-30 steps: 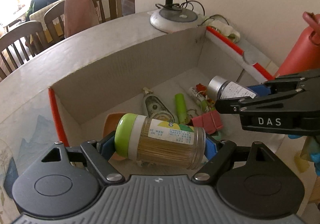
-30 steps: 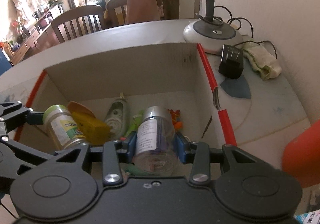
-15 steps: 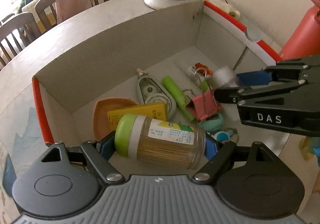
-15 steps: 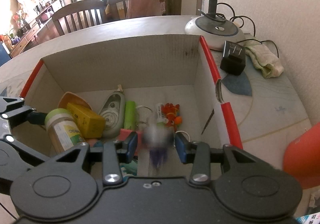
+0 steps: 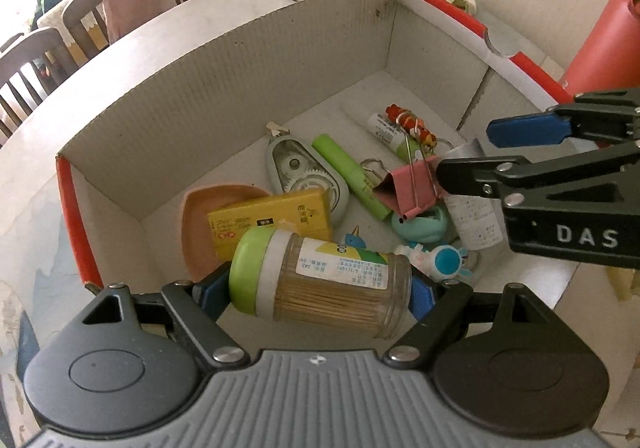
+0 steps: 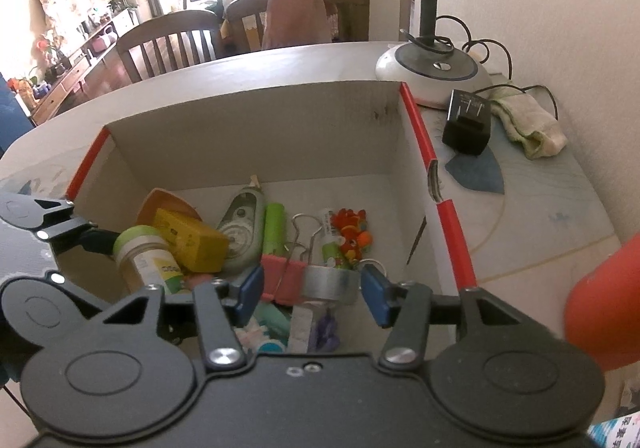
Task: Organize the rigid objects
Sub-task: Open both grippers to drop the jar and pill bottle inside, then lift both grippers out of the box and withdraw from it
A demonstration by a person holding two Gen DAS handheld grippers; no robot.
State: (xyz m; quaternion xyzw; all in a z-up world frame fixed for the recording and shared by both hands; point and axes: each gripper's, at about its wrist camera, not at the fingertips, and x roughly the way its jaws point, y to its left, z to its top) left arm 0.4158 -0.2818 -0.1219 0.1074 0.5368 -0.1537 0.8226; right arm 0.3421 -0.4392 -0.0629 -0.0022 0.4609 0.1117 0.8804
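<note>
A white cardboard box (image 5: 224, 87) with red edges holds several small objects. My left gripper (image 5: 320, 294) is shut on a toothpick jar (image 5: 320, 284) with a green lid and holds it sideways over the box's near left part. My right gripper (image 6: 312, 294) is open above the box's near right part. A silver-capped clear bottle (image 6: 330, 282) lies in the box below its open fingers, free of them; it also shows in the left wrist view (image 5: 472, 215). A pink binder clip (image 5: 412, 187), a green tube (image 5: 350, 175) and a yellow box (image 5: 270, 221) lie inside.
A lamp base (image 6: 434, 73), a black power adapter (image 6: 466, 123) and a folded cloth (image 6: 528, 125) sit on the table beyond the box's right wall. A red-orange bottle (image 6: 608, 300) stands at the near right. Wooden chairs (image 6: 168, 43) stand past the table's far edge.
My right gripper opened and the silver-capped bottle dropped from it into the box. My left gripper moved lower over the box, still holding the toothpick jar.
</note>
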